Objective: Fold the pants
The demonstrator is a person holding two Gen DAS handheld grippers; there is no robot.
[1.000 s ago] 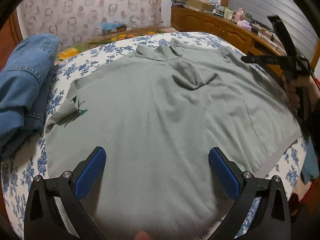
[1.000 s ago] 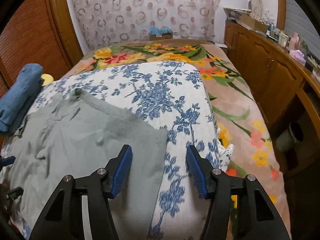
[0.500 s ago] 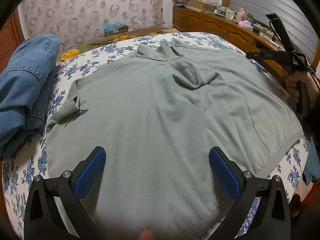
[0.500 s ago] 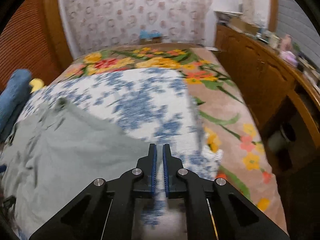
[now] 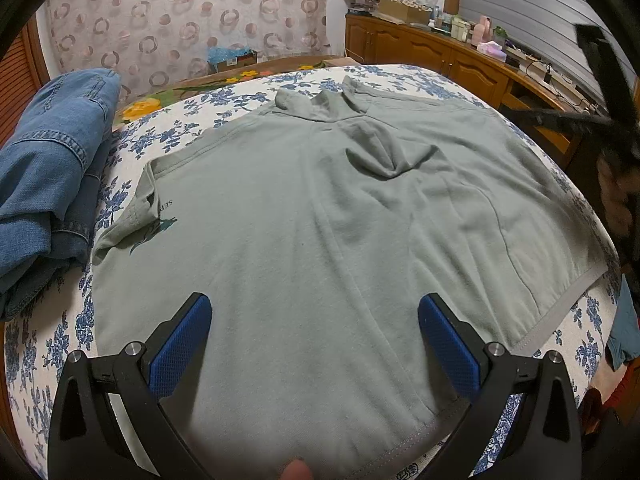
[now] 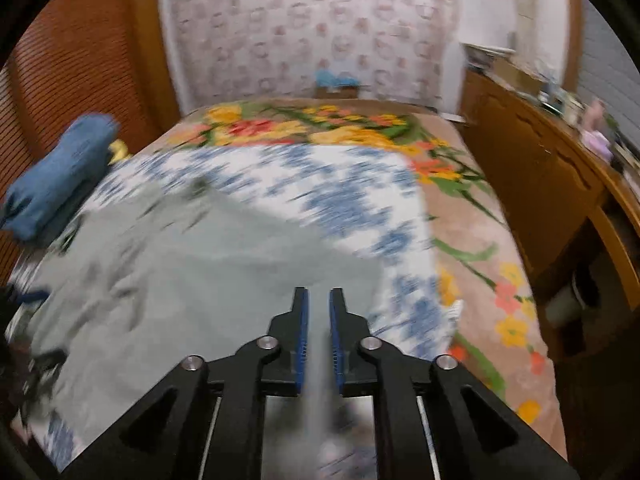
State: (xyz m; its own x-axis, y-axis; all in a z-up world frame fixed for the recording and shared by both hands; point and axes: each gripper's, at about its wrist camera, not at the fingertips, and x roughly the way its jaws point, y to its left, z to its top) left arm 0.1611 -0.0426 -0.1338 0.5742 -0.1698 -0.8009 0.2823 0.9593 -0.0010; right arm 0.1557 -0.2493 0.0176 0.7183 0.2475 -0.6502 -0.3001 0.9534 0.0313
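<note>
Jeans [image 5: 48, 168], the only pants I can see, are in neither gripper. They sit bundled at the left edge of the bed [image 5: 32, 340].

The left gripper [image 5: 314, 312] hangs released with its blue pads wide apart. It is tipped down over the near hem of a grey-green collared shirt [image 5: 300, 220], with nothing between the pads but air above the cloth.

The right gripper [image 6: 319, 296] has its jaws almost together and is easing them apart. The picture from it is smeared. The grey in the narrow gap reads to me as the shirt below rather than pinched cloth. From the other side it shows as a dark blur raised over the shirt's right edge, with no fabric hanging from it.

The shirt lies spread flat across the blue-flowered quilt. Its collar points toward the far wall and its hem is nearest the person, and it takes up most of the bed.

The jeans lie to the left of the left gripper, just beside the shirt's left sleeve. The shirt's whole width separates them from the right gripper. The bundle's long side runs away from the person, roughly parallel to the shirt's left edge.

By my reading the left hand is clearly the nearer one. Any reach for the pants would go leftward past the sleeve. The shirt covers the flat space where the pants would be laid out.
</note>
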